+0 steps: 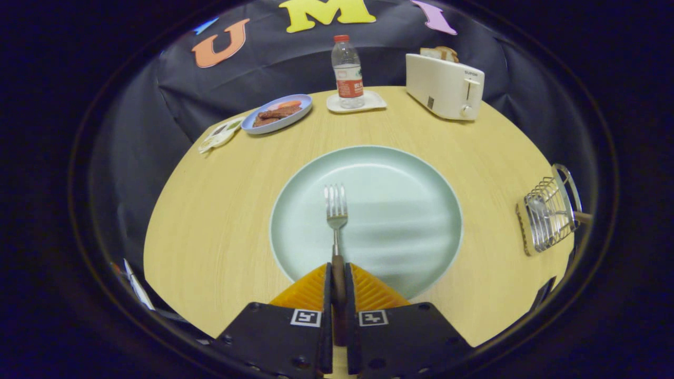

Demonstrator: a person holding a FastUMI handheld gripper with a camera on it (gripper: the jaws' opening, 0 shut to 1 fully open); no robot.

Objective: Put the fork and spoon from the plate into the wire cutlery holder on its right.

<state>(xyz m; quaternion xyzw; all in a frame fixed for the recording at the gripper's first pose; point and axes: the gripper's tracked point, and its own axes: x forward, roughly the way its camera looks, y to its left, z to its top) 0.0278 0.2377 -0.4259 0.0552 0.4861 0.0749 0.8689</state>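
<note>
The fork (336,210) is being held by its dark handle, its long axis running straight away from the gripper (338,279), with the tines pointing toward the far edge of the surface (210,221). The metal head and neck are lying over the middle of the pale green plate (400,210); whether the tines are touching the plate cannot be told. The gripper is being kept nearly closed, both fingers pressing on the fork's handle from either side, just over the plate's near rim. The gripper is being pointed level along the surface toward its far edge.

At the right edge of the surface the wire cutlery holder (547,216) is standing on a mat, and the spoon (542,206) is already lying inside it, its handle sticking out to the right. Along the far edge a blue plate (279,117) with food, a water bottle (347,71) on a small white tray (368,101), and a white toaster (445,87) with bread in its slots are being carried
</note>
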